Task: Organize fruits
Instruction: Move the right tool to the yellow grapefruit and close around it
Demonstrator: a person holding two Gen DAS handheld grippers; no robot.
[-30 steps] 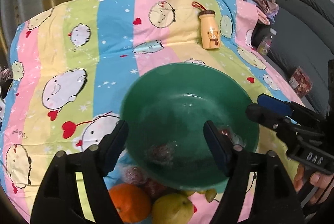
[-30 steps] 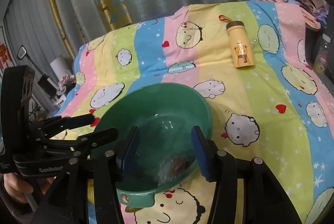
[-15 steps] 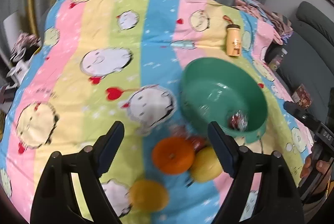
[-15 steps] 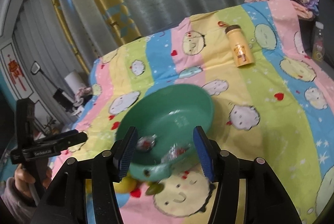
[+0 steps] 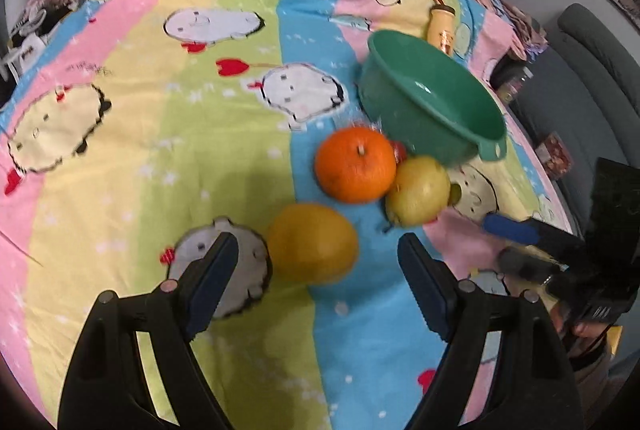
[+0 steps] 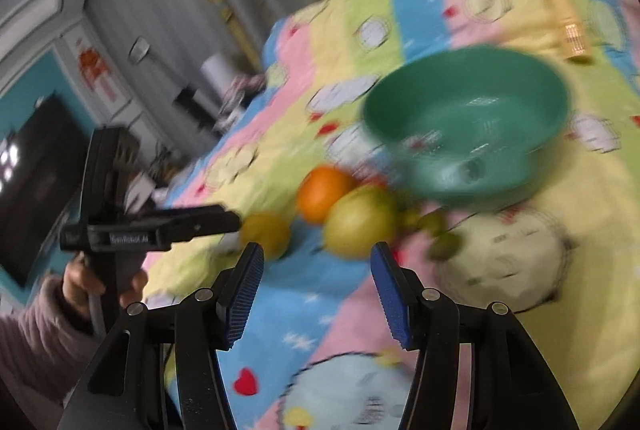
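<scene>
your left gripper, jaws spread and empty, hangs just short of the yellow fruit on the bedspread, nearer than your right gripper, also open, bowl beyond.

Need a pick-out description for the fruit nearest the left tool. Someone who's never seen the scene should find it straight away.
Start at the green bowl on the striped cartoon blanket. Three large fruits lie in front of it: an orange and a yellow-green pear touching near the bowl, and a yellow-orange one apart from them. That lone yellow-orange fruit is the target: duller than the orange, touching neither neighbour.
</scene>
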